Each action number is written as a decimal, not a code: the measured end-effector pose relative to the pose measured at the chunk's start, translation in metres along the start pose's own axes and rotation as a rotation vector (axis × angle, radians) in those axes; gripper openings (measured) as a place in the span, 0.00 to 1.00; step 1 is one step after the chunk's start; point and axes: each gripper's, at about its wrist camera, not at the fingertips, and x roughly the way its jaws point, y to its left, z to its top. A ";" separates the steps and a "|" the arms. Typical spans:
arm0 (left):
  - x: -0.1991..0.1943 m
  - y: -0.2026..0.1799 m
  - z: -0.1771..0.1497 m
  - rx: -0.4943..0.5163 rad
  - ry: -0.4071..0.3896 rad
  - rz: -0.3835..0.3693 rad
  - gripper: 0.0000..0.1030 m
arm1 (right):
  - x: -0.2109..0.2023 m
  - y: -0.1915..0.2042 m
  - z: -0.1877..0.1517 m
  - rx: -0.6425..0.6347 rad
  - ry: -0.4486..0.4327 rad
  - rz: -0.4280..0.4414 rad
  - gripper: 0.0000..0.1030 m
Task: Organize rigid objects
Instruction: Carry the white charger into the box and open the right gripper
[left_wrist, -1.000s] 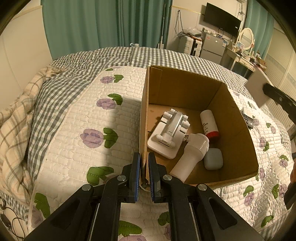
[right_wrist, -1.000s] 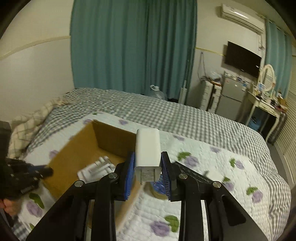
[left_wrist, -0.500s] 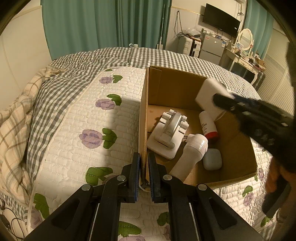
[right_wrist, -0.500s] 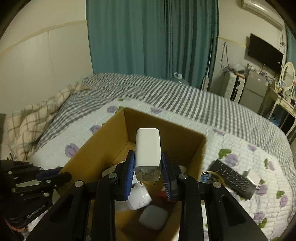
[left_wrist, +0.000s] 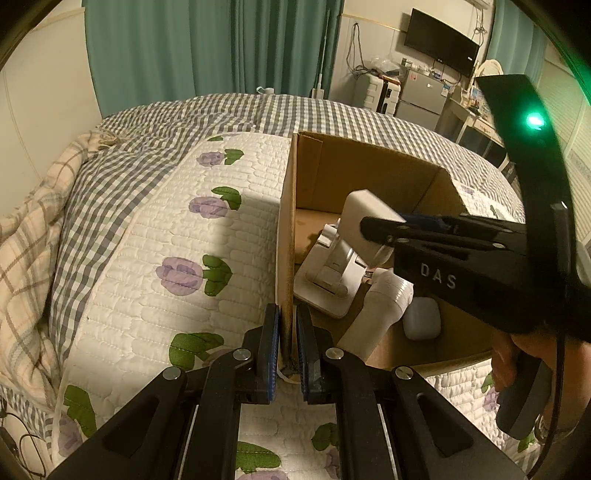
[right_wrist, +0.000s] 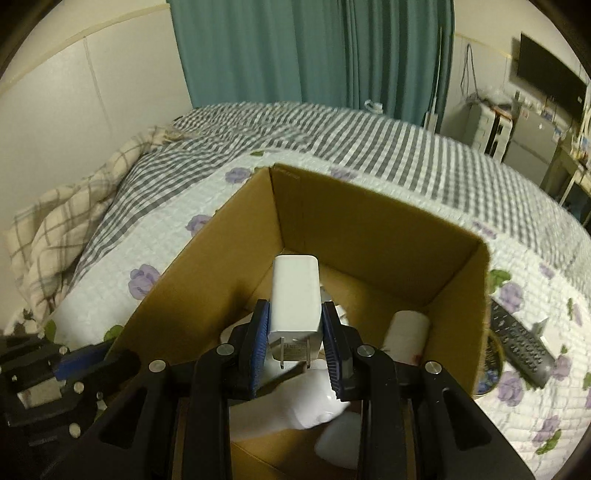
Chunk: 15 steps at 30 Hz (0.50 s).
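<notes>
An open cardboard box (left_wrist: 373, 173) (right_wrist: 373, 236) sits on the quilted bed. My left gripper (left_wrist: 286, 350) is shut on the box's near left wall, one pad on each side. My right gripper (right_wrist: 295, 347) is shut on a white plug-in charger (right_wrist: 295, 295) (left_wrist: 365, 221), prongs pointing back at the camera, held above the inside of the box. Inside lie a white stand (left_wrist: 332, 269), a white bottle (left_wrist: 373, 317), a white earbud case (left_wrist: 421, 323) and a white tube with a red end (right_wrist: 406, 336).
A black remote (right_wrist: 521, 343) lies on the quilt right of the box, beside a round dark tin (right_wrist: 489, 365). A plaid blanket (left_wrist: 26, 236) is bunched at the left. A hand (left_wrist: 524, 354) holds the right gripper's handle. Curtains, a fridge and a TV stand behind.
My right gripper has carried the charger leftward and down, from outside the box's right side to above its inside. The left gripper has kept its hold on the wall.
</notes>
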 end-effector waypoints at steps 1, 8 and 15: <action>0.000 0.000 0.000 0.000 0.000 -0.001 0.08 | 0.003 -0.001 0.000 0.014 0.018 0.014 0.27; 0.001 0.000 0.000 0.002 0.002 -0.011 0.08 | 0.013 -0.013 -0.002 0.064 0.090 0.015 0.27; 0.002 0.000 0.000 0.002 0.003 -0.005 0.08 | -0.008 -0.018 -0.002 0.031 0.038 -0.078 0.59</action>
